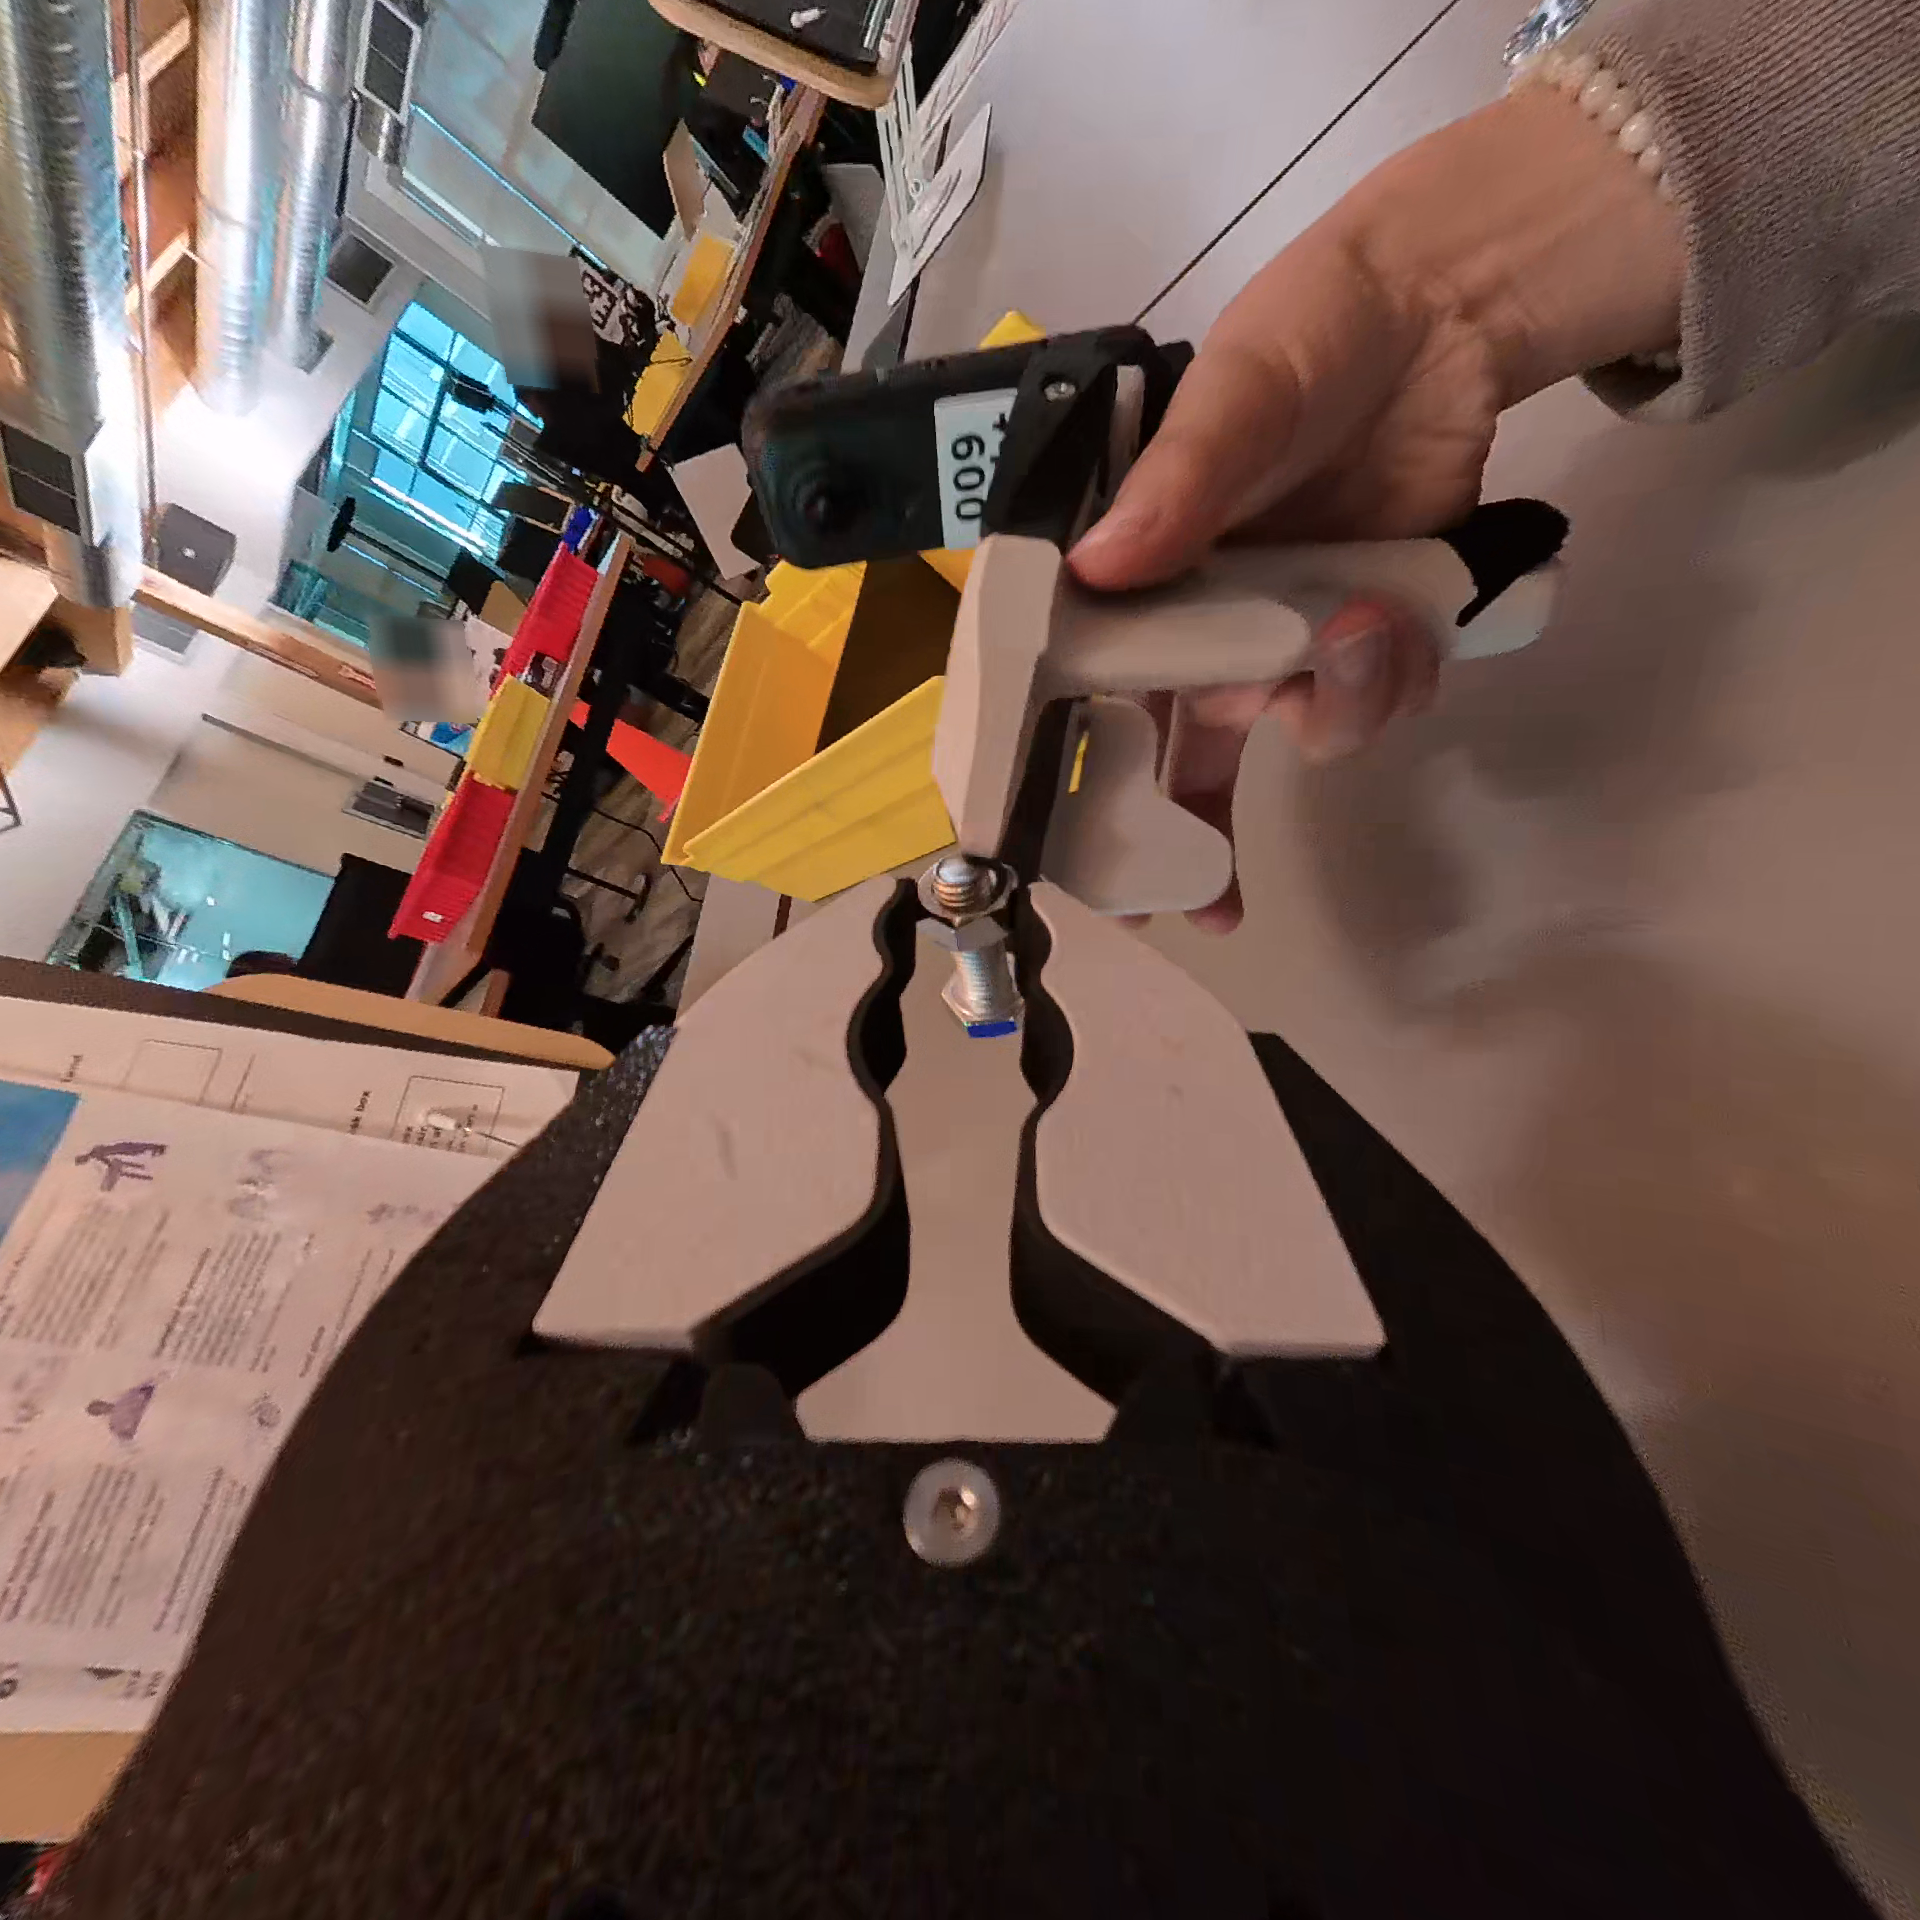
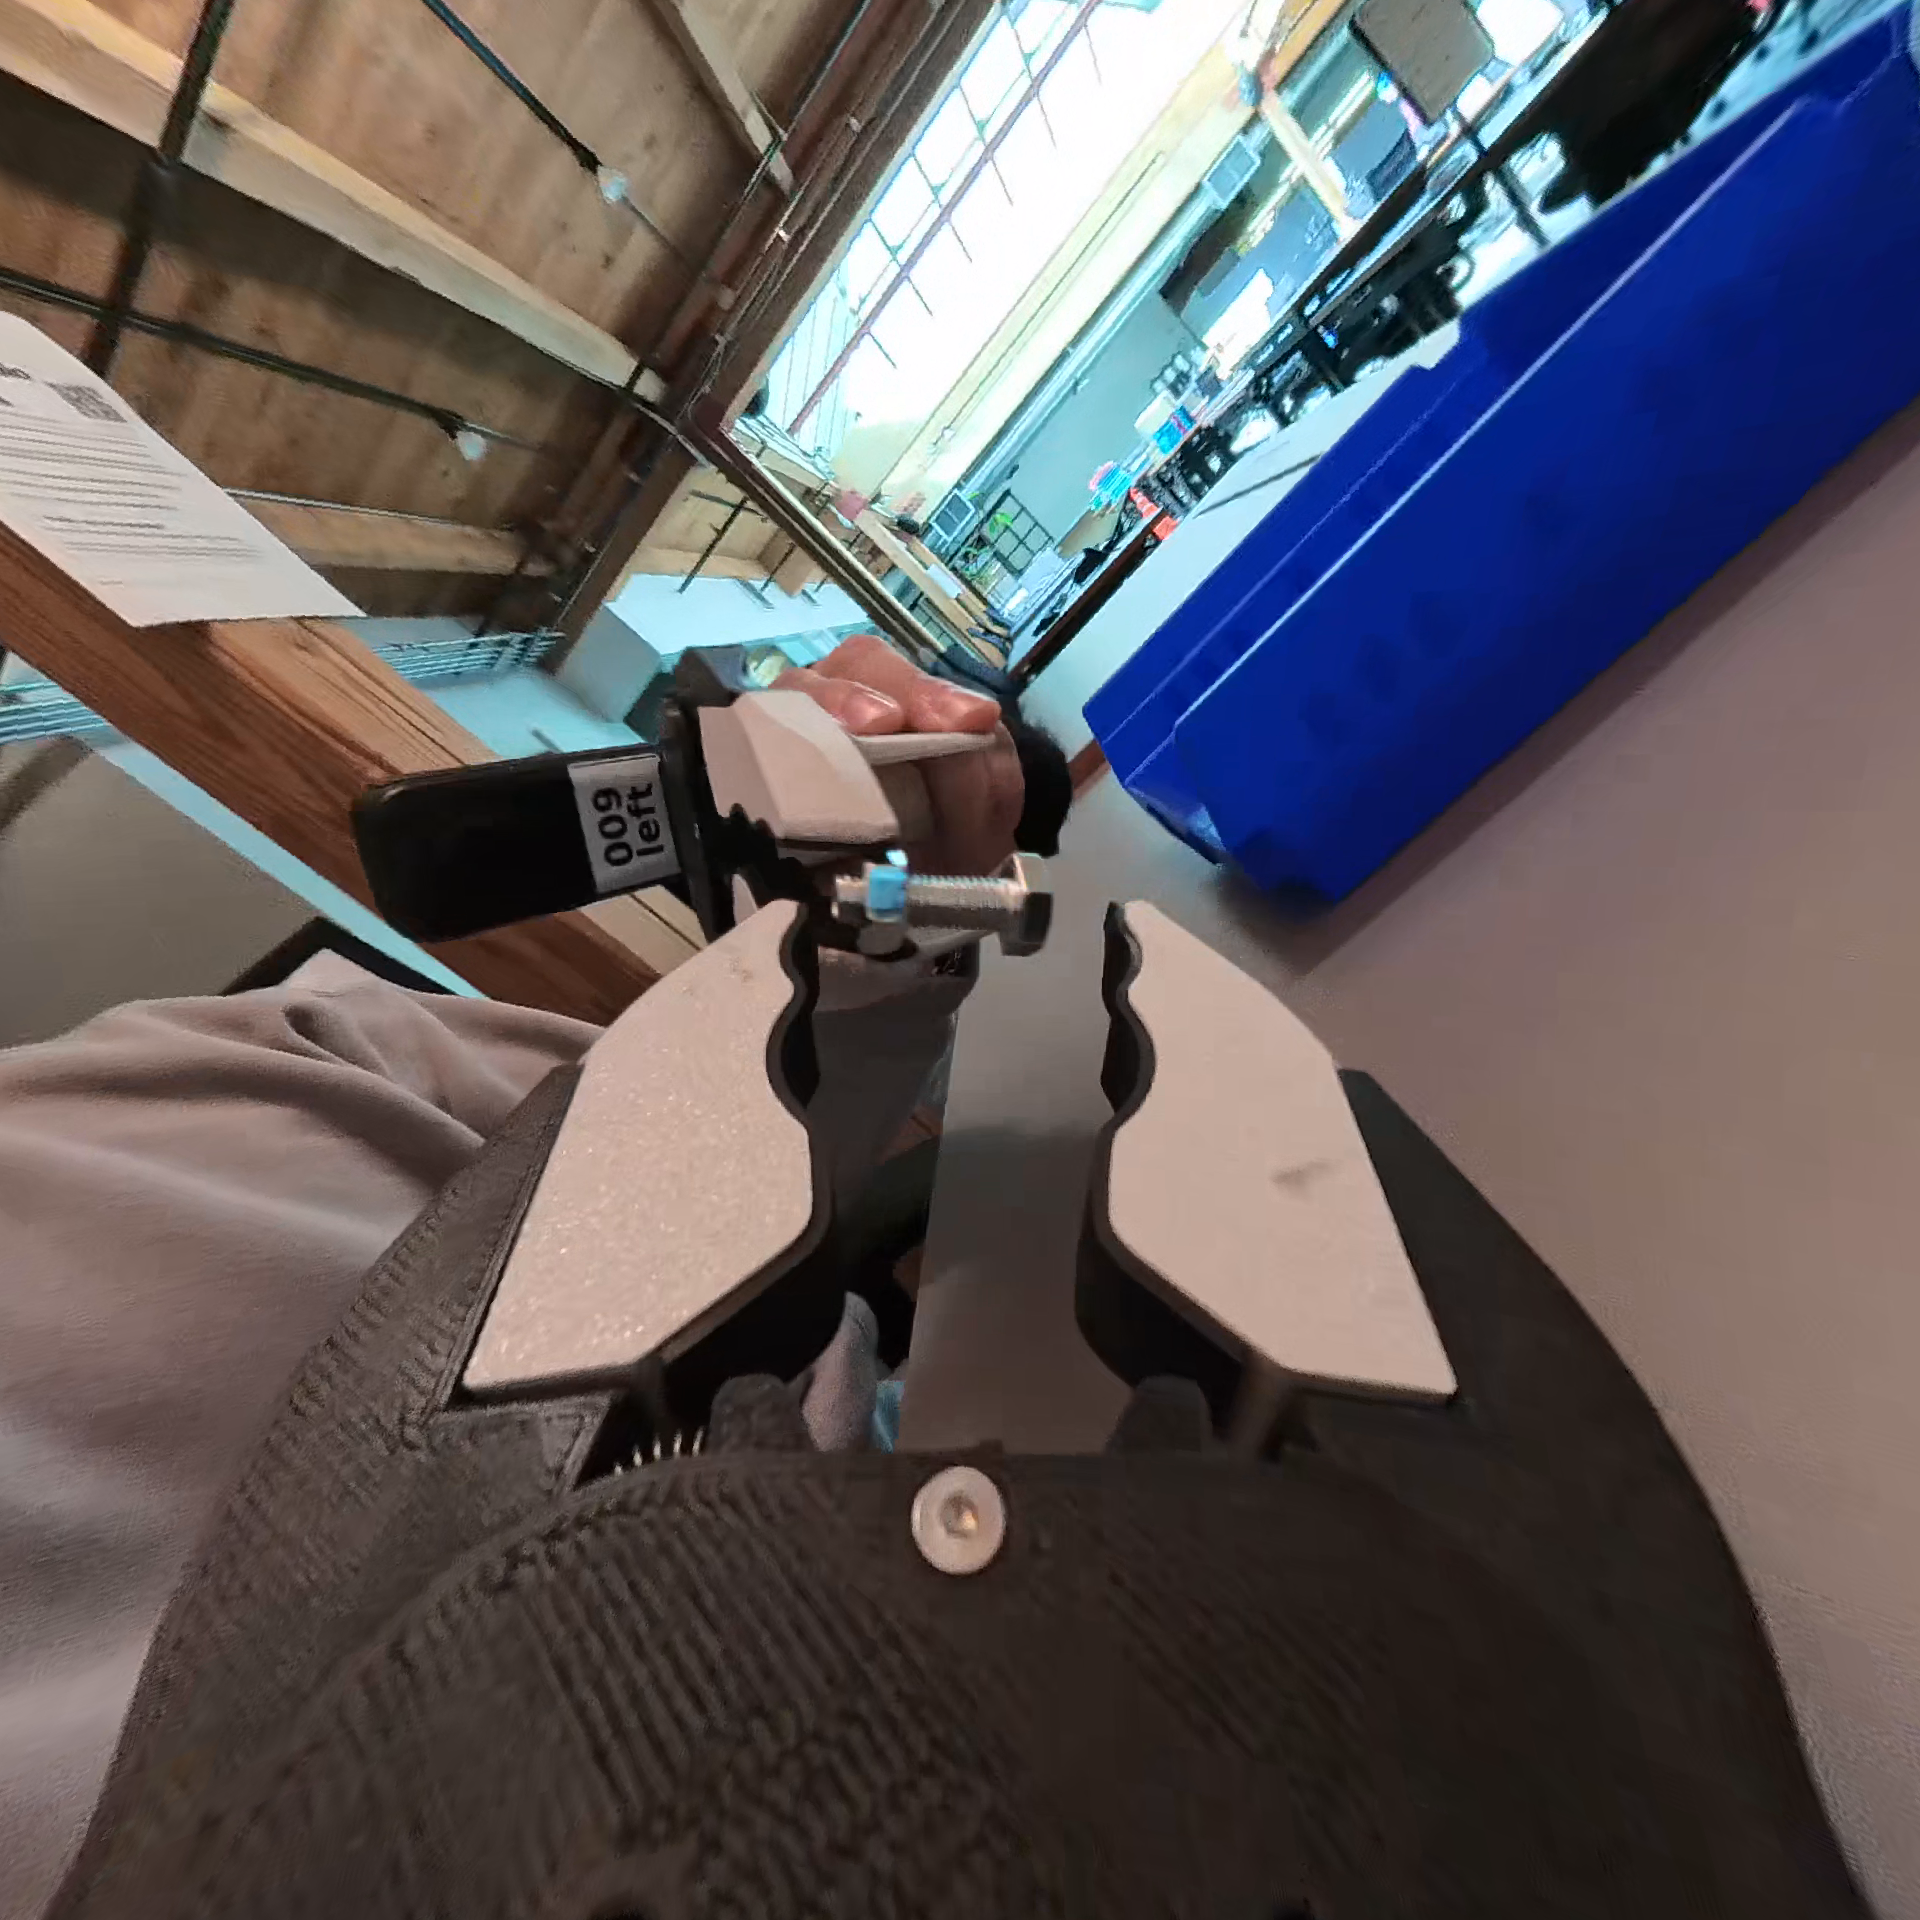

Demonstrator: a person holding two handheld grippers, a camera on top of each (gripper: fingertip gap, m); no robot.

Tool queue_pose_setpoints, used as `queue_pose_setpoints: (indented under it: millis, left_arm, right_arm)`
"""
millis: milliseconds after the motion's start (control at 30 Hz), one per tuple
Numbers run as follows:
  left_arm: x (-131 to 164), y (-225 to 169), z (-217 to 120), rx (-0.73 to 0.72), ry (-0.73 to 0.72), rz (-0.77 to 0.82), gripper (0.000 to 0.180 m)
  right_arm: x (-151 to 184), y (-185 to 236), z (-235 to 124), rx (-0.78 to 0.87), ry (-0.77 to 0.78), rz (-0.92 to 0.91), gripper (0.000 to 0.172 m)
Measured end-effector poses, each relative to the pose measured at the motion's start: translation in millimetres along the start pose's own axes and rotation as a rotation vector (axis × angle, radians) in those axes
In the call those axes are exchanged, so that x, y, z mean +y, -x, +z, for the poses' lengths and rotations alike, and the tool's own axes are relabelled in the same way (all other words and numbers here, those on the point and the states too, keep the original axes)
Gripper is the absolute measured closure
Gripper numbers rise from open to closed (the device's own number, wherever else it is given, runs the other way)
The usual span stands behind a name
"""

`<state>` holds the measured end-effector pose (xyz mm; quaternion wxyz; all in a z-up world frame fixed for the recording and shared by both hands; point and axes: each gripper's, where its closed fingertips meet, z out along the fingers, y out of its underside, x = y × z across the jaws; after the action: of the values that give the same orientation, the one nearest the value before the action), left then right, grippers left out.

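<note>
Bolt (image 1: 971, 961), silver and threaded, with a hex nut partway along its shank and a blue mark on its hex head, sits clamped between the fingertips of my left gripper (image 1: 966, 914); I can see the dark inner pads pressing on it from both sides near the nut, with a washer (image 1: 961, 883) on the threaded end that points away from my left camera. In my right wrist view the same bolt (image 2: 940, 899) lies crosswise in the air above the grey table (image 2: 1558, 1091), its hex head pointing into the gap of my right gripper (image 2: 951, 935). That gripper's fingers stand well apart and press on nothing; the bolt head lies between the two fingertips, nearer the left one, and I cannot tell whether that fingertip touches the bolt. From the left camera, the right gripper (image 1: 1023, 842) comes in from above, one of its grey fingers (image 1: 987, 727) ending right at the washer, though the blur stops me judging contact. A hand (image 1: 1351, 416) in a grey sleeve, with a pearl bracelet (image 1: 1600, 114) at the wrist, grips its handle. Behind it stand yellow bins (image 1: 810, 748); a blue bin (image 2: 1507, 571) rests on the table to the right in my right view. Printed sheets (image 1: 156, 1299) lie at the left edge of the left view.
</note>
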<state>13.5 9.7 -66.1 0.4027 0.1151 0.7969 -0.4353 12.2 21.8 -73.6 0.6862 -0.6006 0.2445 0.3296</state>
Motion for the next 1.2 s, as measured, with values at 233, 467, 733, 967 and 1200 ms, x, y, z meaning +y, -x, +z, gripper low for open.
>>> queue_pose_setpoints:
  millis: [233,467,733,967,1200]
  left_arm:
    - [0.3,-3.2,0.0,0.014,-0.016,0.002,0.163]
    - [-5.6,0.7,-3.8,0.013,-0.064,-0.179,0.161]
    - [15.8,-3.5,2.3,0.004,-0.004,-0.356,0.165]
    - [28.0,-6.2,7.6,-0.01,0.027,-0.396,0.172]
    - [63.1,7.2,18.0,0.057,-0.076,-0.912,0.172]
  right_arm:
    - [3.4,3.5,3.4,-0.08,0.0,0.023,0.132]
    - [0.5,9.2,3.0,-0.197,-0.013,0.127,0.133]
    - [-2.0,6.4,5.2,-0.188,-0.036,0.177,0.133]
    - [-0.1,-5.7,7.0,-0.084,-0.025,0.128,0.133]
    - [-31.3,-22.5,-6.3,0.324,-0.102,-0.617,0.106]
